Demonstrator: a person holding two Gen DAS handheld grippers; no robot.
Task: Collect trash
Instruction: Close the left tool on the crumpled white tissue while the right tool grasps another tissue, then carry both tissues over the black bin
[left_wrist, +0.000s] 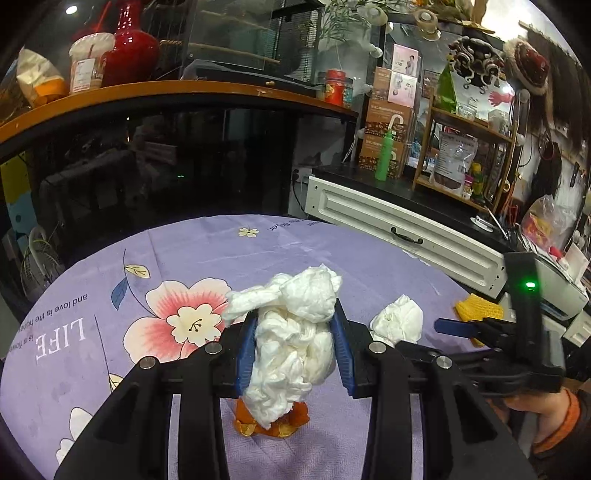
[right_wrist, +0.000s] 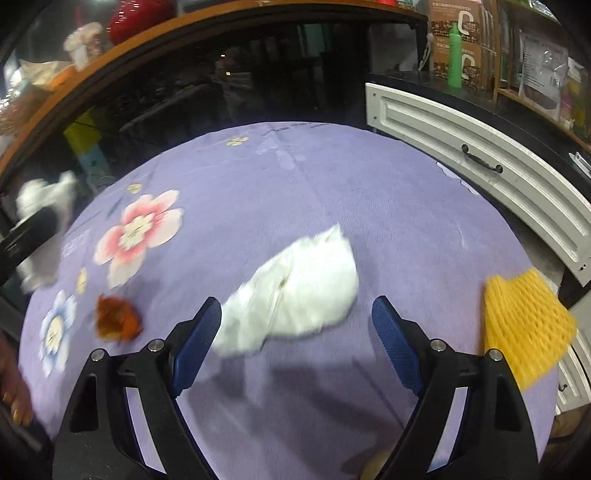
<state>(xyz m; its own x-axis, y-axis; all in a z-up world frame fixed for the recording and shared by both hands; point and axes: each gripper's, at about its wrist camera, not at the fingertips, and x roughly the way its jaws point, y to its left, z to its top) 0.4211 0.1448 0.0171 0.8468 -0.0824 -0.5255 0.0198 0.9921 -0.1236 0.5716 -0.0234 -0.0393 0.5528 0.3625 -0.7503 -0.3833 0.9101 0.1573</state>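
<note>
My left gripper (left_wrist: 295, 325) is shut on a big wad of crumpled white tissue (left_wrist: 291, 332) and holds it above the purple flowered tablecloth (left_wrist: 184, 258). Orange peel (left_wrist: 273, 421) lies on the cloth under the wad. A second crumpled tissue (left_wrist: 399, 321) lies to the right; in the right wrist view this tissue (right_wrist: 295, 291) sits just ahead of my open, empty right gripper (right_wrist: 297, 314), between its fingers' line. The orange peel (right_wrist: 116, 319) lies left of it. A yellow foam fruit net (right_wrist: 524, 328) lies at the table's right edge.
A white drawer cabinet (right_wrist: 480, 147) stands close behind the table on the right. A dark glass counter (left_wrist: 166, 158) with an orange wooden top rises behind. The right gripper's body (left_wrist: 517, 332) shows at the right of the left wrist view.
</note>
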